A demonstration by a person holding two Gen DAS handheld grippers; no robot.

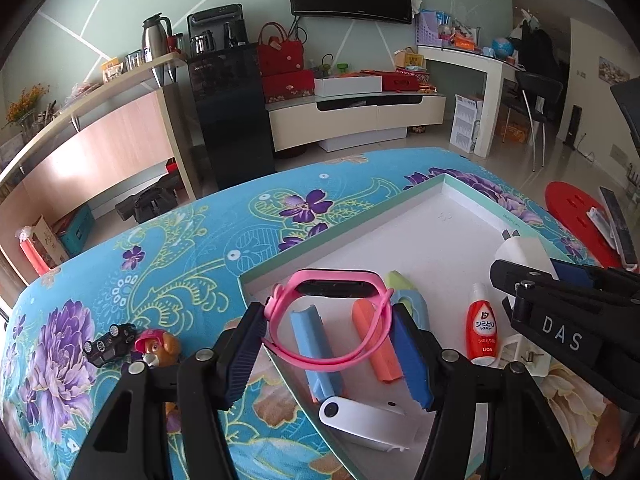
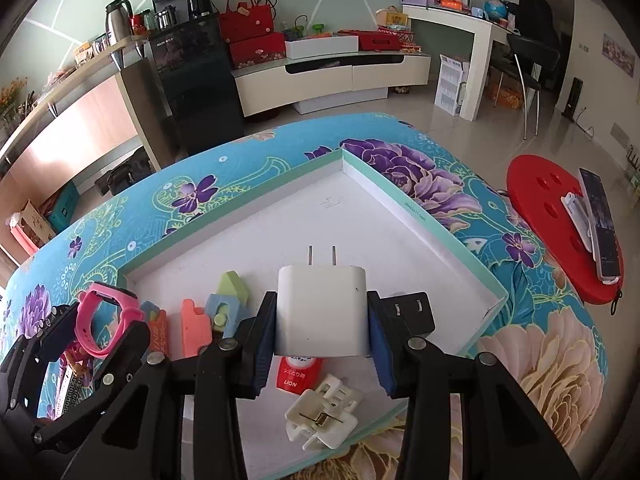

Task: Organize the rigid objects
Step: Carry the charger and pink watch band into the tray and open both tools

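While tilted downward, both claws grip: left claw (image 1: 332, 344) watch (image 1: 332, 316), right claw (image 2: 322, 336) charger (image 2: 322, 310).

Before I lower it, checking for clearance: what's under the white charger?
The red bottle lies on the tray beneath the charger, its upper part covered; a white clip sits nearer.

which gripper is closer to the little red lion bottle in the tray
Right. The right gripper, shut on the white charger, hangs directly over the red bottle. The left gripper, holding the pink watch, is off to the bottle's side, over the blue and orange pieces.
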